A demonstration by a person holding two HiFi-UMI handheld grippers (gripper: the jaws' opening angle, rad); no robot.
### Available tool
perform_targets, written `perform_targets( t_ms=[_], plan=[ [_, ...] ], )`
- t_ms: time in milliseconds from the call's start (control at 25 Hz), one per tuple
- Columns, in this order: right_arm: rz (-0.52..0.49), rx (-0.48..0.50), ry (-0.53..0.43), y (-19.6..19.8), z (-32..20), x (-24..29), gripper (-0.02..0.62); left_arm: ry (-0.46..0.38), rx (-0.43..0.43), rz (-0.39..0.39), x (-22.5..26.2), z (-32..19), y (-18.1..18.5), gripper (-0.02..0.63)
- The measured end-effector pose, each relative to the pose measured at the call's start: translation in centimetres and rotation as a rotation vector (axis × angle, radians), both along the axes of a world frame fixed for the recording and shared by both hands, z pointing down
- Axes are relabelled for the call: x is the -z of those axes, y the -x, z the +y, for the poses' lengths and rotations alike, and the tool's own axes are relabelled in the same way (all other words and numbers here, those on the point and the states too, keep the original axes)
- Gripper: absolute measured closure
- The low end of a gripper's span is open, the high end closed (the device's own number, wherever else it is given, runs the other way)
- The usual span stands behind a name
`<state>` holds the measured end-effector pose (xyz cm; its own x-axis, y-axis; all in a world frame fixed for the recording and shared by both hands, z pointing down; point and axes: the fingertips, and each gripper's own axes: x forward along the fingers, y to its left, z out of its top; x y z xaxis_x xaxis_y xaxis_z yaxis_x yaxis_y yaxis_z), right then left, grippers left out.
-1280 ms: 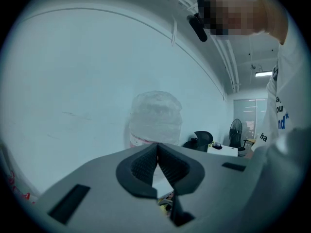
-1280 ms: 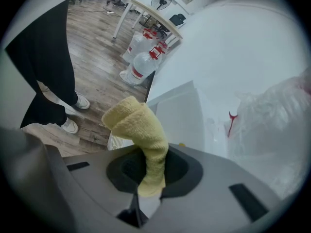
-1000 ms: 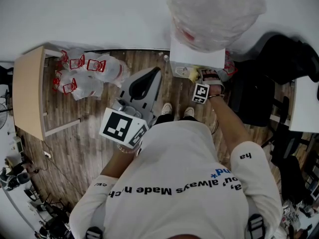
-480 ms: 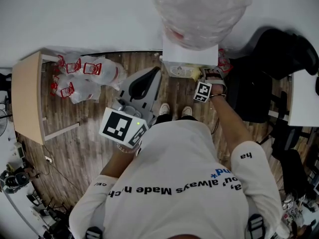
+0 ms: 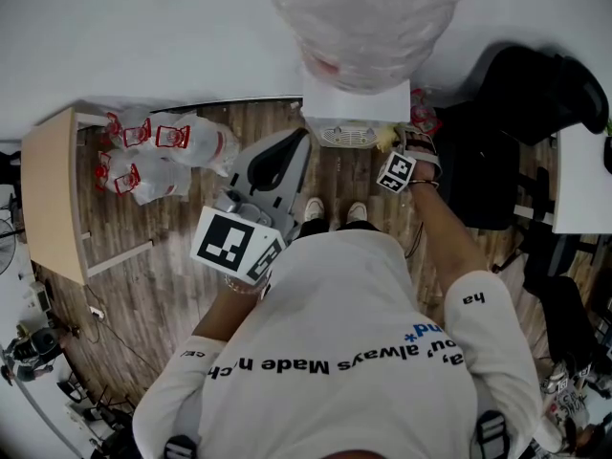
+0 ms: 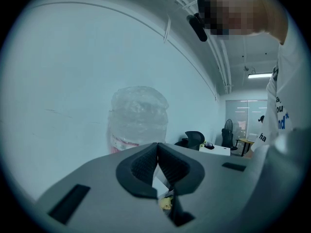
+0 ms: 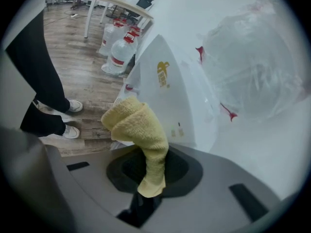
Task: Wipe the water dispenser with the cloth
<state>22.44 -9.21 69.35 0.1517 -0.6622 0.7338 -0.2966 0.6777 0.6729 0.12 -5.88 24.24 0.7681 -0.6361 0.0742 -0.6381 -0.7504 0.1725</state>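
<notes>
the right gripper (image 7: 150,166) is clamped on a yellow terry cloth (image 7: 138,130), whose bunched end lies at the lower edge of the water dispenser (image 7: 165,93)'s white side panel, beside its drip grille (image 5: 346,136). the upturned water bottle (image 5: 363,17) sits on top of the dispenser. the left gripper (image 6: 157,165) is held away in front of the person, jaws pressed together with nothing between them. spare water jugs (image 5: 158,151) lie on the wooden floor (image 5: 163,256) near a desk (image 5: 48,189).
</notes>
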Motion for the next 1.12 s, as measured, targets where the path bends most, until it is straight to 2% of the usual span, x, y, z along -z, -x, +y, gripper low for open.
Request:
perform_targets(
  t_ms=[200,760,1120],
  plan=[
    [-0.019,-0.049,-0.002,-1.3,0.0,-0.1,0.535,0.003,-0.002,-0.003,-0.2,0.0,-0.3,0.586],
    [-0.12,-0.169,-0.002,-1.7,-0.2,-2.0,0.535,0.046,0.018,-0.021,-2.2,-0.5,1.3,0.586],
    [-0.127,-0.184,-0.038,-1.7,-0.6,-2.2,0.535,0.083,0.01,-0.036,-4.6,-1.0,1.8,0.586]
  ],
)
